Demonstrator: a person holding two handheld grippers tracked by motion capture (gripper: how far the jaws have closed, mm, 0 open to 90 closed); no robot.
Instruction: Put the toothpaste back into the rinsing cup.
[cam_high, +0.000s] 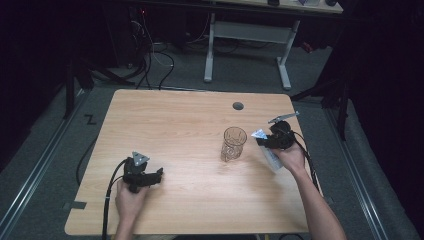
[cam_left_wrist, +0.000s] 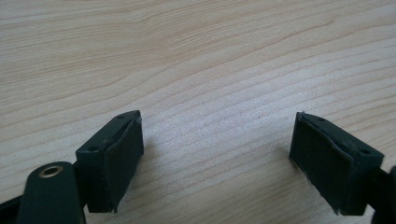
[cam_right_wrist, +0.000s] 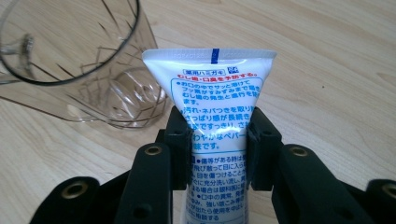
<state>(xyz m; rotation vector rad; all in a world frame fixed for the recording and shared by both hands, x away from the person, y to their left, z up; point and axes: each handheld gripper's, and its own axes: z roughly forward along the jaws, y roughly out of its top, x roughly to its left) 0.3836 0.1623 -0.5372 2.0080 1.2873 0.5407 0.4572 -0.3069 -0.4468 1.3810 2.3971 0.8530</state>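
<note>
A white toothpaste tube with blue and red print is pinched between the jaws of my right gripper, crimped end forward. In the high view that right gripper hovers just right of a clear glass cup standing upright on the wooden table; the tube trails back under the hand. The same cup appears close at the upper left of the right gripper view. My left gripper rests low at the table's front left, open, with bare wood between its pads.
A round cable hole sits near the table's far edge. Beyond the table stand a white desk frame and loose floor cables. Dark floor surrounds the table on both sides.
</note>
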